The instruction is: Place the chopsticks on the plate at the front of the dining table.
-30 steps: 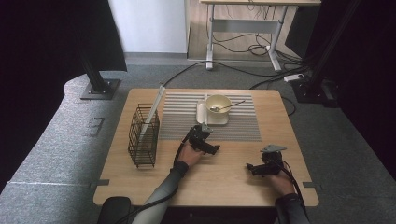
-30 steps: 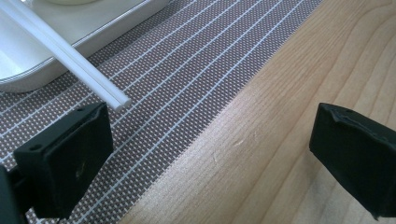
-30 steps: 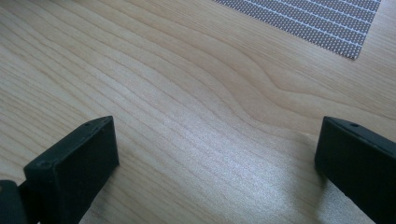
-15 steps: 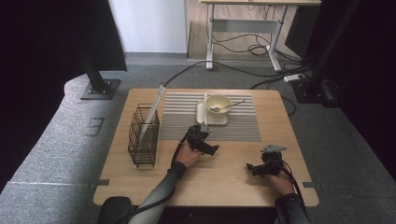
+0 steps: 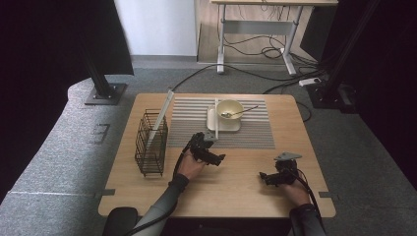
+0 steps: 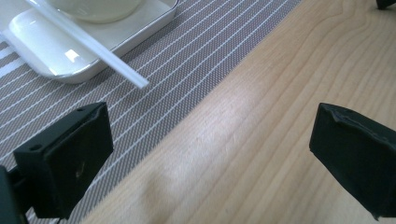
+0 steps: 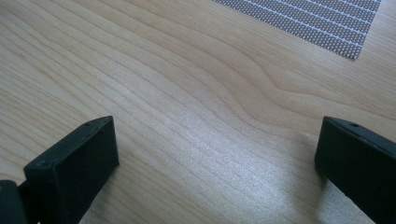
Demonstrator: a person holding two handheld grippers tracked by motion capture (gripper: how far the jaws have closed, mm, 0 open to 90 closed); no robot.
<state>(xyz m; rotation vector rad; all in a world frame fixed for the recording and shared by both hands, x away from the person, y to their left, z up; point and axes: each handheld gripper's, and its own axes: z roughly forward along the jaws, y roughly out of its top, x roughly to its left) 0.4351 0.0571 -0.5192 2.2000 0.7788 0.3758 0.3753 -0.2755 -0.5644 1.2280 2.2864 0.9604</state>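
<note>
My left gripper (image 5: 215, 150) hovers at the near edge of the grey striped placemat (image 5: 246, 132), just short of the white square plate (image 5: 235, 127). The plate carries a pale yellow bowl (image 5: 229, 108) with a spoon (image 5: 243, 111) in it. A thin white stick (image 5: 216, 118) lies across the plate's left side. In the left gripper view the gripper (image 6: 210, 149) is open, and the stick's end (image 6: 135, 80) and the plate's corner (image 6: 51, 51) lie just ahead. My right gripper (image 5: 264, 176) rests low over bare wood at the near right, open (image 7: 215, 163) with nothing between its jaws.
A black wire basket (image 5: 150, 145) stands at the table's left with a flat white board (image 5: 163, 114) leaning in it. A corner of the placemat (image 7: 327, 23) lies ahead of the right gripper. The wooden table (image 5: 236, 196) ends close behind both hands.
My left gripper has drifted slightly to the left and toward the near side. The right gripper has stayed where it was.
</note>
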